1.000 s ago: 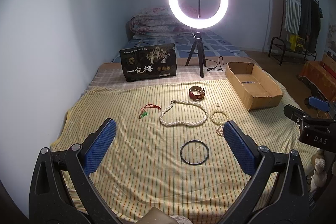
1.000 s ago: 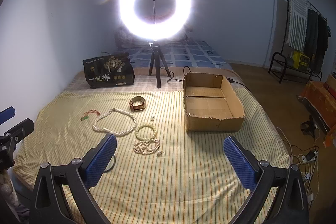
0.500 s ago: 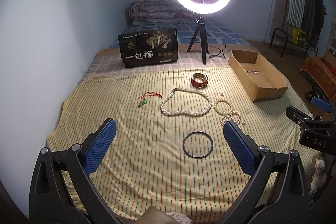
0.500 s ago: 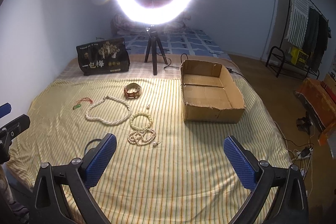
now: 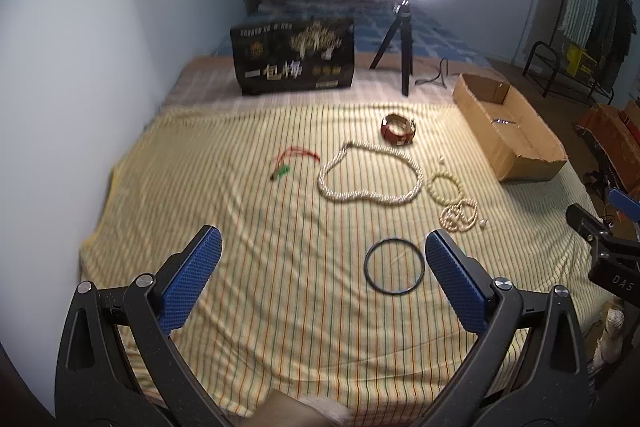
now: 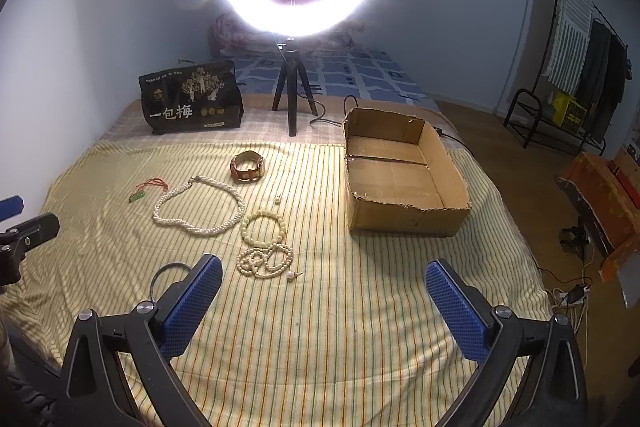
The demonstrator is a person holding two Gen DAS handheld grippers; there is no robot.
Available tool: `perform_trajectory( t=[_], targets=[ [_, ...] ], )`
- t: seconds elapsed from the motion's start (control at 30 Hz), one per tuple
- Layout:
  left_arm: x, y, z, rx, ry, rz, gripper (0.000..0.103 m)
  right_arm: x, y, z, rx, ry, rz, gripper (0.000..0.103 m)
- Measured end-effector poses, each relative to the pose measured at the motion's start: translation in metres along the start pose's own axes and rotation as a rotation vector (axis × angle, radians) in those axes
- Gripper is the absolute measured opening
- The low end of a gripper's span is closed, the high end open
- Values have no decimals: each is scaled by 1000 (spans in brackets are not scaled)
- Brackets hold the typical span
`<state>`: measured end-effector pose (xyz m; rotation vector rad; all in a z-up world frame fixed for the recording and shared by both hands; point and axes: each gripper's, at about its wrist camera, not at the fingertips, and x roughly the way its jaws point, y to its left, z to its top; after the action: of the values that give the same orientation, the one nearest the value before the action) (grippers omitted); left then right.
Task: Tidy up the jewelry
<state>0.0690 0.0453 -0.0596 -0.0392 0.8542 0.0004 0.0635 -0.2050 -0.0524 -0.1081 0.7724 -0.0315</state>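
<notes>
Both held spread and empty above the bed (image 5: 240,307): left hand-held gripper (image 5: 322,259), right hand-held gripper (image 6: 324,291). Black ring (image 5: 394,265) flat just ahead of the left one, hard by its right finger, so nearer that hand. Bead coil (image 6: 265,259) ahead-left of the right one. Cardboard box (image 6: 404,223) ahead-right, top open, bare striped sheet between.

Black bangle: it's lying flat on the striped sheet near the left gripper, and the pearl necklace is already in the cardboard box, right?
Not quite. The pearl necklace lies on the striped sheet, outside the cardboard box, as the right wrist view shows. The black bangle does lie flat near the left gripper.
</notes>
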Motion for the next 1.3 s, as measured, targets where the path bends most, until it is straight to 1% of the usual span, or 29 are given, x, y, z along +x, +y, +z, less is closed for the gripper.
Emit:
perform_trajectory(
  t=[0.07,0.23,0.3,0.37,0.47,0.53,0.63,0.73,0.8,0.97,1.03,1.07,1.1,1.13,1.2,1.23,1.27,1.3],
  targets=[
    [6,1,-1,4,29,-24,103,3,1,1,-6,6,-4,103],
    [20,4,-8,9,76,-47,103,10,2,3,-20,7,-13,103],
    [28,10,-13,-23,103,-74,103,15,1,3,-24,15,-7,103],
    [34,16,-17,-55,111,-103,103,24,-3,3,-18,34,-2,103],
    [42,25,-23,-111,125,-125,103,42,-10,0,-10,81,29,103],
    [46,27,-25,-112,129,-110,103,52,-19,-3,17,107,43,103],
    [49,25,-27,-85,140,-89,103,70,-29,-5,38,151,67,101],
    [53,20,-29,-56,154,-87,99,86,-29,-2,1,195,85,92],
    [56,14,-29,-30,159,-80,99,95,-27,-1,-16,218,93,83],
    [69,7,-30,-14,188,-59,98,125,-22,-1,28,325,192,74],
    [76,7,-31,-22,212,-56,96,135,-18,-2,45,361,226,73],
    [80,7,-32,-25,226,-65,95,140,-16,-2,54,376,240,72],
    [85,6,-33,-28,248,-83,85,144,-16,-2,69,392,252,70],
    [89,5,-35,-32,268,-94,73,148,-16,-2,92,406,264,68],
    [99,5,-37,-62,311,-127,65,153,-17,-1,133,427,285,62],
    [102,6,-38,-84,326,-148,58,156,-19,0,161,434,300,61],
    [105,6,-38,-97,338,-159,53,157,-20,1,173,436,304,59],
    [109,7,-39,-109,355,-169,45,158,-20,2,176,435,301,56]
  ],
)
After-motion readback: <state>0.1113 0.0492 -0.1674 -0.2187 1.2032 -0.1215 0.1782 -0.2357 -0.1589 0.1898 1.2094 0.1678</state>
